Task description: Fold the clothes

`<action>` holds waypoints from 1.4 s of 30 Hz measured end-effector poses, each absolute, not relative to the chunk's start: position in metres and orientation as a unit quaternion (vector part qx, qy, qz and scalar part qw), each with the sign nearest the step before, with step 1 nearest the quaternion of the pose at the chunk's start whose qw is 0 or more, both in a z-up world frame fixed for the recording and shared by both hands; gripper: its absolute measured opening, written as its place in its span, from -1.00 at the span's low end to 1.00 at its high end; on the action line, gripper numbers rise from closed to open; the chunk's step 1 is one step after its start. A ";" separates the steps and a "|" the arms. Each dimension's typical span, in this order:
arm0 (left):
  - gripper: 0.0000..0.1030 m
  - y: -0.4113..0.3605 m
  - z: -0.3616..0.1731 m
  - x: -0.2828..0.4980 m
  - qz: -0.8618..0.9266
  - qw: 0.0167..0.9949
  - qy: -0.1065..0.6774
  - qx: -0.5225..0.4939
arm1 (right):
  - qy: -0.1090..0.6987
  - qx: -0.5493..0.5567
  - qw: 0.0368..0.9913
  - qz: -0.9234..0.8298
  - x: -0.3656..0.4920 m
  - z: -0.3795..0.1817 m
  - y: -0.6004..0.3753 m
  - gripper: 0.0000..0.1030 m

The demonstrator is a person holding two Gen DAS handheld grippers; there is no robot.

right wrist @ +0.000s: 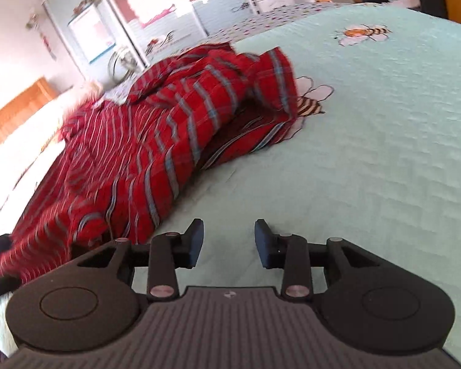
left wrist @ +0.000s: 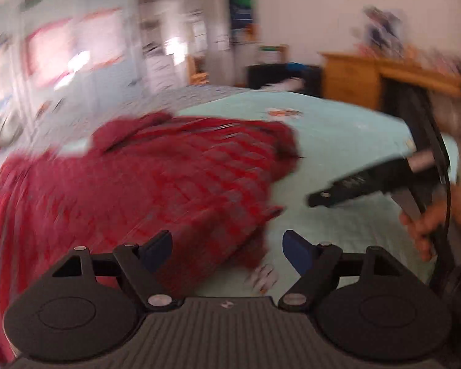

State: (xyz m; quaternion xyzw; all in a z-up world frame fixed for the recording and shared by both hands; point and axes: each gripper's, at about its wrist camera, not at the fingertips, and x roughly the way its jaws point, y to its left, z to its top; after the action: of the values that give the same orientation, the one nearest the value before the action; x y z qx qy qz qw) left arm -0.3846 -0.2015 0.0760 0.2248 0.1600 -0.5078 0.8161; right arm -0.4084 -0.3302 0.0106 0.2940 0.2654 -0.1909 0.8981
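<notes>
Both sets of jaws gape empty: left gripper (left wrist: 227, 250) over the shirt (left wrist: 138, 190), right gripper (right wrist: 229, 243) beside it; a careless grab could bunch it.

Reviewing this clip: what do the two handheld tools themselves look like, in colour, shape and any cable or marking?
Both look the same build: a ribbed dark grey body with a small pale logo, and two round black housings with silver pivot pins. The left tool and the right tool carry short black fingers with dark blue pads. In the left view, a black cable arcs past the right tool; no sleeve shows on the hand.
</notes>
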 end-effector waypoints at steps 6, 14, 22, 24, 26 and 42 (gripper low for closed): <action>0.50 -0.291 0.027 -0.372 -0.480 0.801 0.126 0.334 | 0.242 0.306 0.893 -0.223 -0.406 0.014 -0.362 0.00; -0.58 -0.239 0.039 -0.246 -0.384 0.868 0.302 0.086 | 0.245 0.305 0.894 -0.217 -0.385 0.010 -0.396 0.08; -0.52 -0.222 0.009 -0.227 -0.391 0.854 0.344 0.007 | 0.244 0.266 0.914 -0.184 -0.330 0.003 -0.395 0.02; -0.52 -0.216 0.006 -0.225 -0.391 0.849 0.354 -0.029 | 0.252 0.241 0.918 -0.192 -0.324 0.008 -0.394 -0.92; -0.52 -0.212 0.009 -0.224 -0.394 0.842 0.365 -0.042 | 0.227 0.210 0.930 -0.200 -0.330 0.026 -0.393 -1.00; -0.39 -0.213 0.031 -0.242 -0.400 0.847 0.350 0.016 | 0.092 -0.173 0.932 -0.305 -0.316 0.178 -0.378 -1.00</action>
State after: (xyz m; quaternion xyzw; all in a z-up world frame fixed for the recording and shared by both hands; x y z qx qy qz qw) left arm -0.2420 -0.2126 0.0307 0.0158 0.3501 -0.4000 0.8469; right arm -0.3163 -0.3780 0.1775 -0.1731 0.0917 -0.3051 0.9320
